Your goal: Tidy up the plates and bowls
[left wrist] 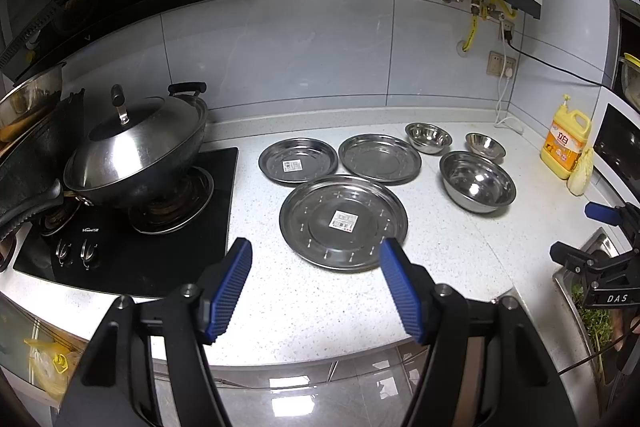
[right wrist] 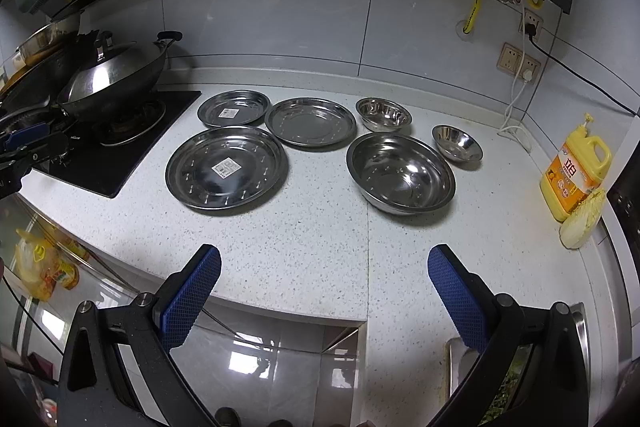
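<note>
Three steel plates lie on the white counter: a large plate (left wrist: pixel 343 223) (right wrist: pixel 227 170) nearest, a small stickered plate (left wrist: pixel 298 160) (right wrist: pixel 234 108) behind it on the left, and a plain plate (left wrist: pixel 380 159) (right wrist: pixel 311 123) behind on the right. To their right stand three steel bowls: a large bowl (left wrist: pixel 477 181) (right wrist: pixel 401 173), a medium bowl (left wrist: pixel 428 137) (right wrist: pixel 383 114) and a small bowl (left wrist: pixel 485 146) (right wrist: pixel 457 143). My left gripper (left wrist: pixel 316 259) hangs open just in front of the large plate. My right gripper (right wrist: pixel 325 265) is open above the counter's front edge, holding nothing.
A lidded wok (left wrist: pixel 136 155) (right wrist: pixel 112 77) sits on the black gas hob (left wrist: pixel 128 247) at the left. A yellow detergent bottle (left wrist: pixel 566 143) (right wrist: pixel 576 171) and a cabbage piece (right wrist: pixel 582 223) stand at the right. A sink (left wrist: pixel 580 291) lies at the near right.
</note>
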A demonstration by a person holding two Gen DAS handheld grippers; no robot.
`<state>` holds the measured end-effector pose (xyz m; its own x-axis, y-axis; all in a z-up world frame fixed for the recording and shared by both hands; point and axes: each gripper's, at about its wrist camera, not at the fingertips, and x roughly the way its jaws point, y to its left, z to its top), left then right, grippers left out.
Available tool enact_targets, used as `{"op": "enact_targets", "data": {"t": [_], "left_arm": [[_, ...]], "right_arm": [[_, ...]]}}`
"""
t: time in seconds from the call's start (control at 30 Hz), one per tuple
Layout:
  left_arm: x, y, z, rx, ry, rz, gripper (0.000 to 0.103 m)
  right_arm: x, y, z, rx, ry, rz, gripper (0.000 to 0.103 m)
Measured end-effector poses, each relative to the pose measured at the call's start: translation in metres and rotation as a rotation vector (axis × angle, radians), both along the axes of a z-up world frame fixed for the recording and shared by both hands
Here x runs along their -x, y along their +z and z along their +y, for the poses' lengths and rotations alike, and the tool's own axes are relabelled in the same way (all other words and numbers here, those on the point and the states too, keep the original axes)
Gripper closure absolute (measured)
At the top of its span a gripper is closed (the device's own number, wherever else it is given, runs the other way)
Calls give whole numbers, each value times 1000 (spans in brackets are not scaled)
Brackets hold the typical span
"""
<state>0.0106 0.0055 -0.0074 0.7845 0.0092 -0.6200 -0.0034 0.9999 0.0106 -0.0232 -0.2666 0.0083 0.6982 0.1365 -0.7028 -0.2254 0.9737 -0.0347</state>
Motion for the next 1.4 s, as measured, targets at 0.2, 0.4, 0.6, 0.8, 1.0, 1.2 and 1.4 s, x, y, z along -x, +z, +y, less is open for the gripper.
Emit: {"op": "enact_targets", "data": {"t": [0.2,0.4,0.6,0.8,1.0,1.2,1.4], "left_arm": [[-1,-1,1,1,2,1,38],[-3,-6,0,1,9,6,38],[-5,-8,0,1,14,11,38],[-9,-11,2,2,19,20,38],[-14,-14,5,6,22,30,38],[-20,-14,7,7,18,33,38],[-25,-13,9,9,21,31,38]], "right_arm": [[-2,-1,-2,-2,2,4,1],[-4,-4,-3,-4,1,9,1],[-5,-7,-4,-5,3,14,1],[-8,-9,-2,-5,4,16,1],[-13,-12,0,-4,8,26,1],[-19,-15,2,-4,7,33,1],[-23,-15,3,0,5,32,1]]}}
